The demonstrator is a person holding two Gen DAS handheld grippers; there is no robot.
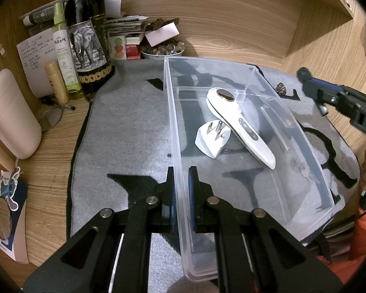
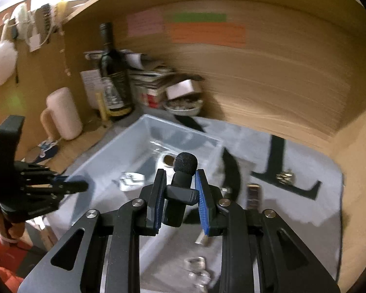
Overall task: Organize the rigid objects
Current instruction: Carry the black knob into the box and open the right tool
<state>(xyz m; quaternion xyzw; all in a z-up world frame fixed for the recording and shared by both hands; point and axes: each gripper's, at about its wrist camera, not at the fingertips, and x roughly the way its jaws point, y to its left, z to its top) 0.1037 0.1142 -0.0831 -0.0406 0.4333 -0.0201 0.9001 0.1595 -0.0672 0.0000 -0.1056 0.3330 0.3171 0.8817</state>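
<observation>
A clear plastic bin (image 1: 312,161) stands on a grey mat (image 1: 124,136). Inside lie a white handheld device (image 1: 241,124) and a white plug adapter (image 1: 213,138). My left gripper (image 1: 181,183) is shut on the bin's left wall, one finger inside and one outside. My right gripper (image 2: 179,190) is shut on a small black microphone (image 2: 183,178) with a foam tip and holds it above the bin (image 2: 105,168), just right of the bin's right wall. It shows at the right edge of the left wrist view (image 1: 329,97). The right wrist view is blurred.
A dark wine bottle (image 1: 89,39), a green spray bottle (image 1: 64,51), a bowl of beads (image 1: 162,50), papers and a pink mug (image 1: 9,114) crowd the back left. Small items, one of them metal (image 2: 284,177), lie on the mat right of the bin. Wooden walls enclose the desk.
</observation>
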